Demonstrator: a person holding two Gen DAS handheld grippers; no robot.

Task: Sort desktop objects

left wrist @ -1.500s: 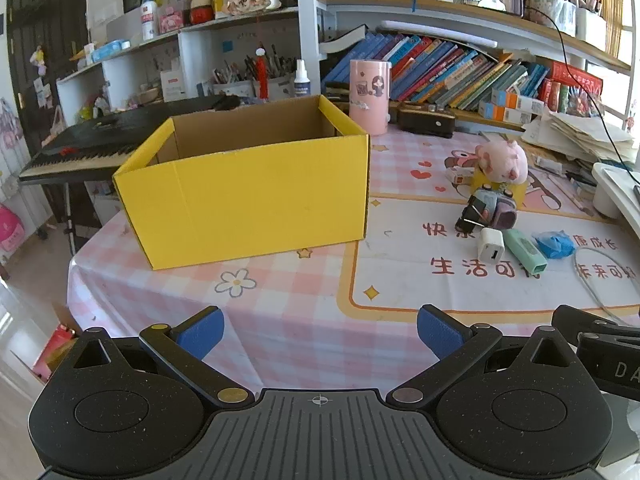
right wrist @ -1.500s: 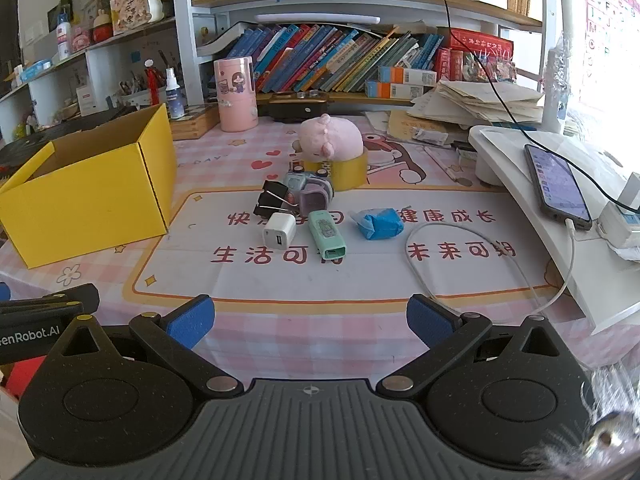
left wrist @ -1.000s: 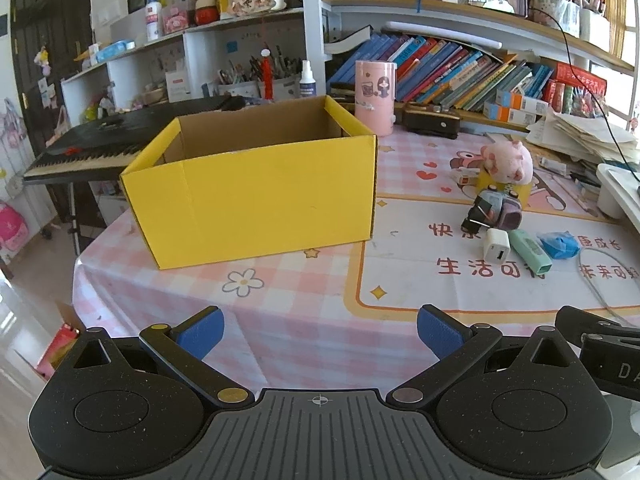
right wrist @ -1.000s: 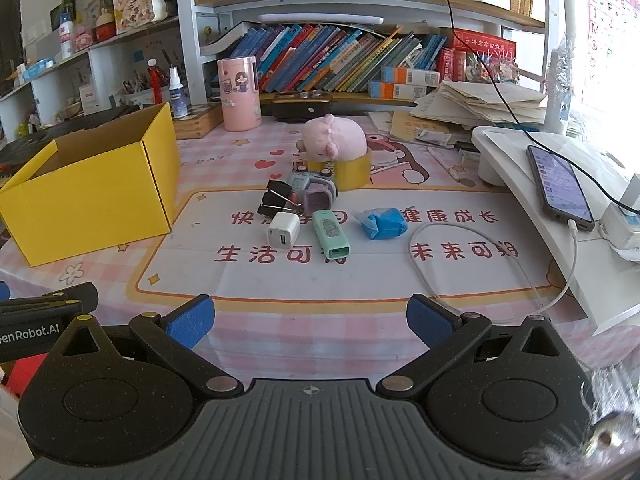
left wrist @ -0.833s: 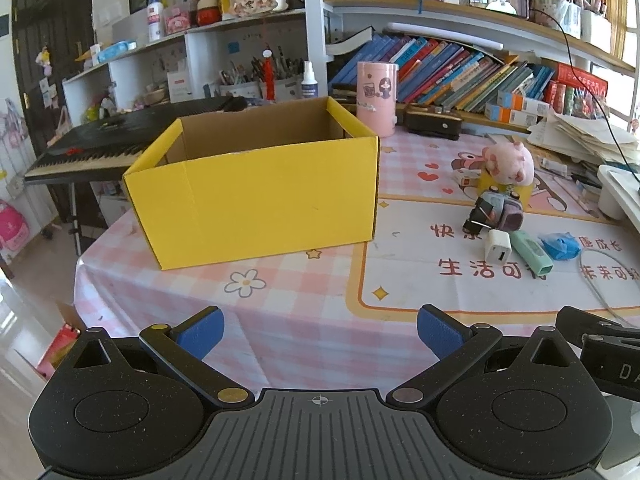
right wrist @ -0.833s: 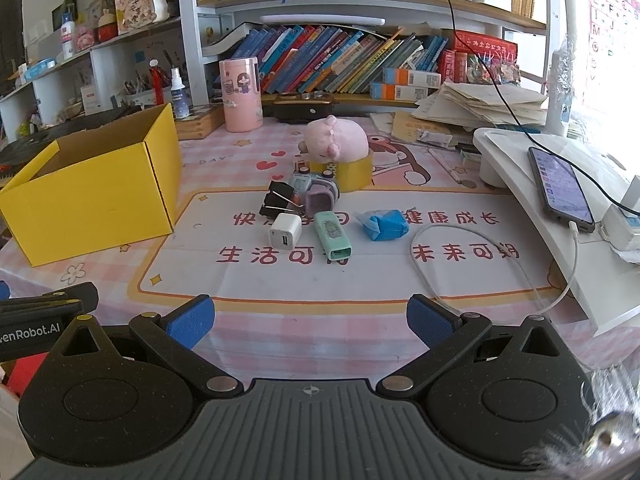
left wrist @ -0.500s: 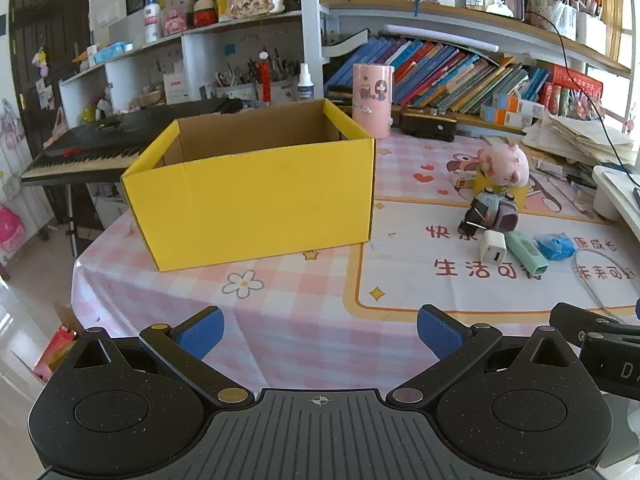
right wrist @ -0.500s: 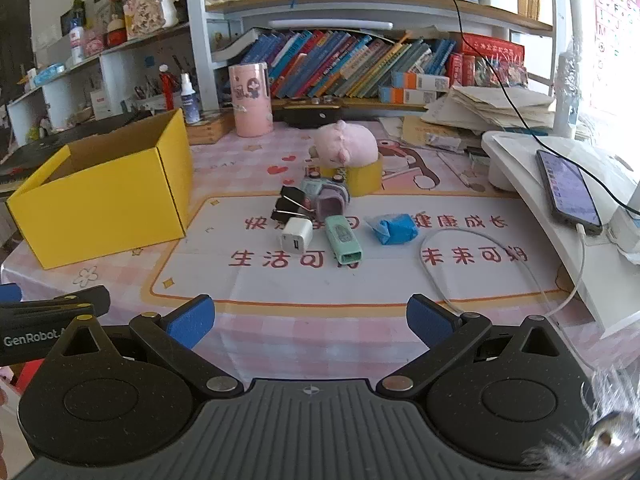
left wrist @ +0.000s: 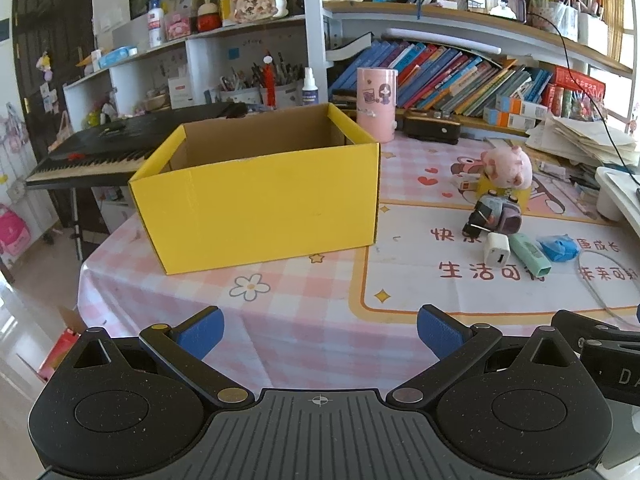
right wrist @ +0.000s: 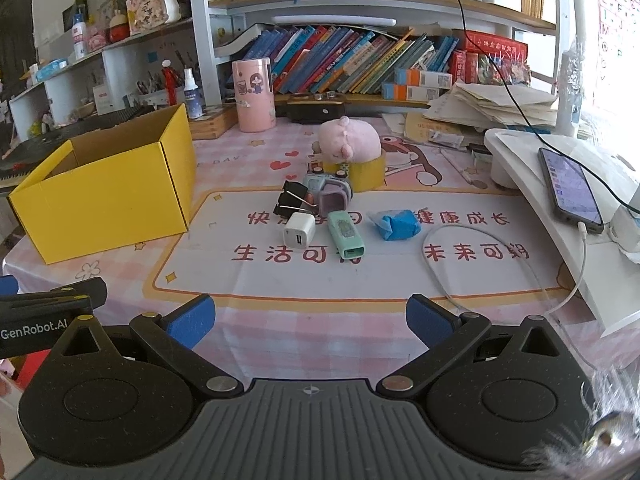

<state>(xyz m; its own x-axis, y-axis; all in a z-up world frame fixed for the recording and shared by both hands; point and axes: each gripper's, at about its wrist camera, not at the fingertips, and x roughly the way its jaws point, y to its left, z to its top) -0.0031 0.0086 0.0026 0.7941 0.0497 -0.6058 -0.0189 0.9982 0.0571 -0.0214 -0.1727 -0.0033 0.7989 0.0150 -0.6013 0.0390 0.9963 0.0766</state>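
Both grippers, left (left wrist: 320,326) and right (right wrist: 308,314), gape empty. White charger cube (right wrist: 298,235), right of yellow box (right wrist: 108,200): likely light, rigid, slick; pinch flat sides.

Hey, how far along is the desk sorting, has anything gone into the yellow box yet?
Nothing looks sorted: what shows of the yellow box inside is bare. Nothing in hand: left gripper and right gripper are open, holding nothing. Left on the mat: white charger, green case, blue wad, binder clips.
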